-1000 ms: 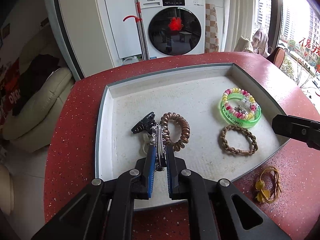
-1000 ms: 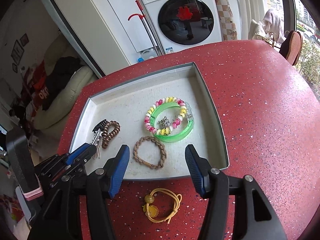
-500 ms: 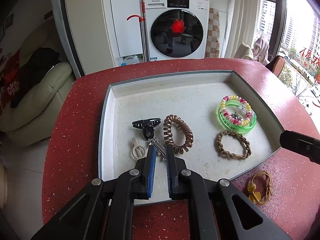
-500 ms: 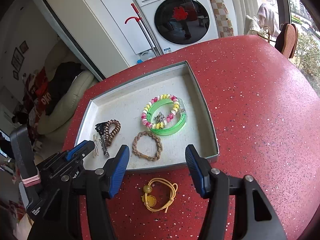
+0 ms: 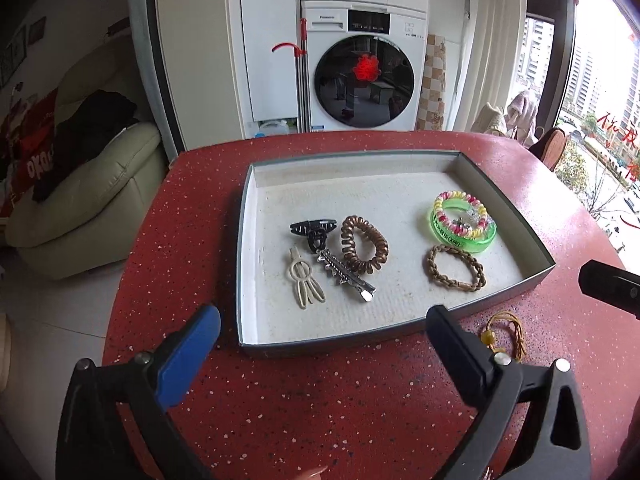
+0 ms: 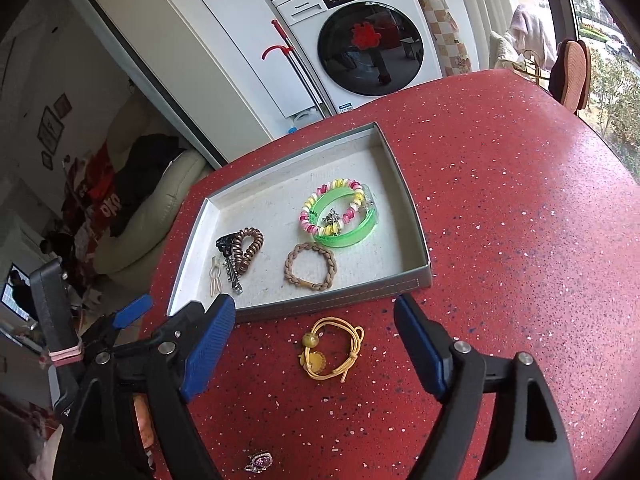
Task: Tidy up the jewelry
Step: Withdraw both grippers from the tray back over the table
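2 grippers above red table [image 6: 500, 208], left gripper [image 5: 320, 340] fingers spread, right gripper [image 6: 312, 340] fingers spread over yellow hair tie [image 6: 332, 350]

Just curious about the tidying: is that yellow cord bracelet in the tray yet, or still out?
Out. The yellow cord bracelet lies on the red table, just in front of the tray wall, between the open right gripper's fingers.

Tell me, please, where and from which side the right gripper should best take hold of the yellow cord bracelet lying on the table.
Probably from straight above. The yellow cord bracelet lies flat on the red table, just outside the tray, between the fingers of the open right gripper. The bead and charm at its left end stand proudest, so pinching there, or across the bunched cords at the knotted right side, seems surest.
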{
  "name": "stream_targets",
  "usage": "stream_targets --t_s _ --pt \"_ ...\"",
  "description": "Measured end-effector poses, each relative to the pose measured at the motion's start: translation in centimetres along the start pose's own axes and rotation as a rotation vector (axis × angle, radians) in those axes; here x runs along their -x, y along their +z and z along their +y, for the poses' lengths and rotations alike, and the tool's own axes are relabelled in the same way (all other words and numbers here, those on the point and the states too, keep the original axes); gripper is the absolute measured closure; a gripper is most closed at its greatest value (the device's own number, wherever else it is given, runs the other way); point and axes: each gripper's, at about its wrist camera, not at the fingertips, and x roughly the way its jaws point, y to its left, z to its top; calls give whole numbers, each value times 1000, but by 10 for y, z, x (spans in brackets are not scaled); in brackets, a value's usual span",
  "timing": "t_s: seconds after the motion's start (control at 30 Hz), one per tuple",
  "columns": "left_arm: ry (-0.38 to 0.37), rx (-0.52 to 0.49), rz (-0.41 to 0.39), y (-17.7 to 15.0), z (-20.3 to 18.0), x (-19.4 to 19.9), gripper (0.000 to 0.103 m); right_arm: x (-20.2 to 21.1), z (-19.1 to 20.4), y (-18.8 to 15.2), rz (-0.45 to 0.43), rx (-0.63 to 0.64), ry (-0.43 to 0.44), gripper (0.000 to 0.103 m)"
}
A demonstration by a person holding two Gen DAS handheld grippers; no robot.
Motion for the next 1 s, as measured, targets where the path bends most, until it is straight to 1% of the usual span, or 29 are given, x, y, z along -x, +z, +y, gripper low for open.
stream_targets --t_s 0.2,0.3,0.4,0.5,0.57,0.67,0.77,1.0 --pt "6 -7 -11 -13 -5 12 0 16 -1 -12 -37 0 6 14" --pt "20 -30 -17 -19 -12 18 0 25 3 -20 -77 30 2 14" --pt "18 -39 -10 -25 -17 26 0 31 5 -25 -85 43 11 14" --pt "4 -50 -14 -33 -20 34 0 32 3 -29 -51 24 42 14" --pt "0 -59 -14 -38 -23 37 0 32 1 -32 -32 8 49 14" --pt "-12 -63 -11 -47 -26 44 0 32 -3 -36 -4 3 37 14" --pt "-54 -61 3 -58 -27 50 0 32 -6 -42 26 16 25 14" --pt "-103 -79 54 -83 -38 56 0 25 -21 -63 88 5 1 14"
